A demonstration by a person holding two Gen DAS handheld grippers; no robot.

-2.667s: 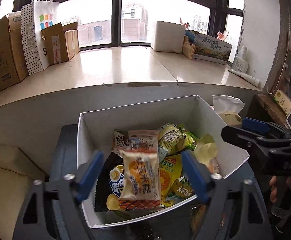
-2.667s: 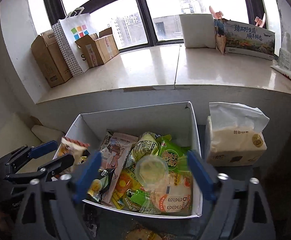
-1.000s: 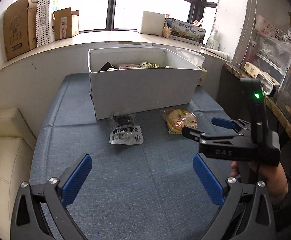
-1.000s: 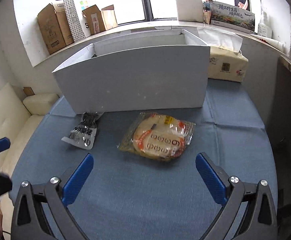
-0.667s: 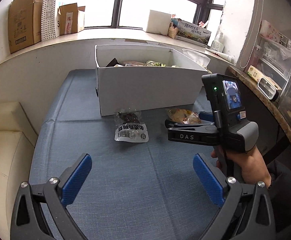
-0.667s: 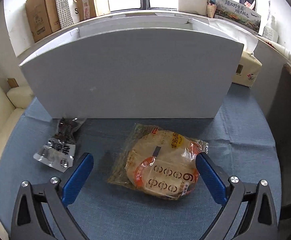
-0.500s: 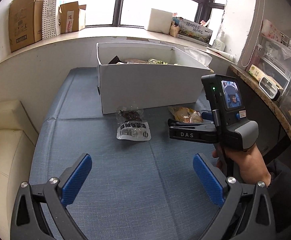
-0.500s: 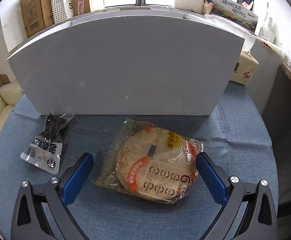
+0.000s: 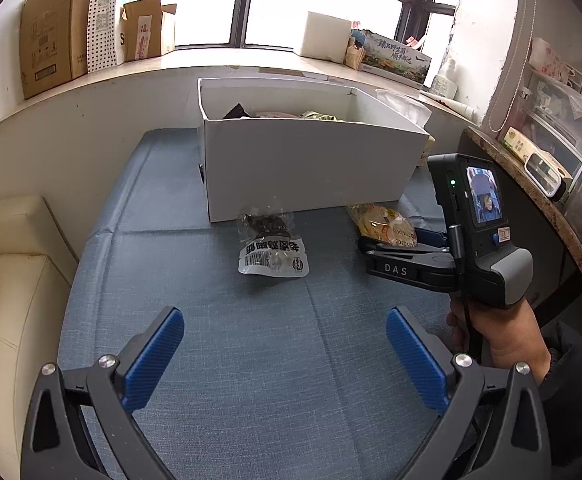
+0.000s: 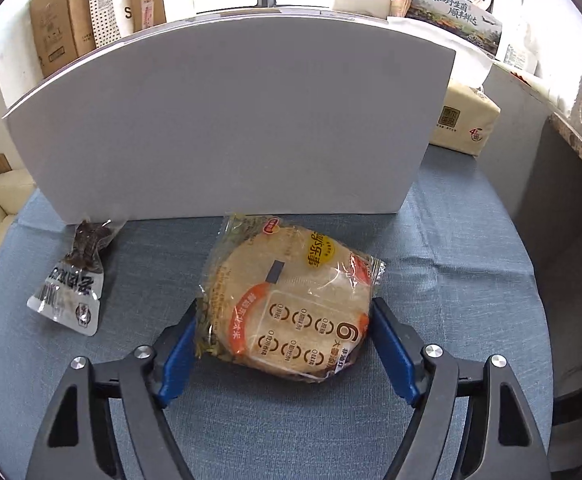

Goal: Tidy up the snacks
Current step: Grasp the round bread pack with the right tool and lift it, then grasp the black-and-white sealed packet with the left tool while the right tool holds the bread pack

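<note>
A round rice cracker packet (image 10: 291, 300) lies on the blue tablecloth just in front of the white snack box (image 10: 227, 120). My right gripper (image 10: 283, 312) straddles it; its jaws are closing and both blue pads meet the wrapper's sides. In the left wrist view the same packet (image 9: 383, 224) sits between the right gripper's fingers (image 9: 395, 268), which a hand (image 9: 495, 336) holds. A clear packet of dark snack (image 9: 271, 248) lies left of it, also near the box (image 9: 307, 164). My left gripper (image 9: 283, 332) hovers open over bare cloth, nearer than both packets.
A tissue pack (image 10: 463, 120) stands right of the box. A cream sofa (image 9: 7, 280) borders the table's left edge. Cardboard boxes (image 9: 51, 56) line the window sill behind. A dark counter with storage bins (image 9: 551, 152) runs along the right.
My right gripper moved forward and down to the rice cracker packet, and its jaws came in from wide open to the wrapper's sides. The left gripper stayed nearly still and open.
</note>
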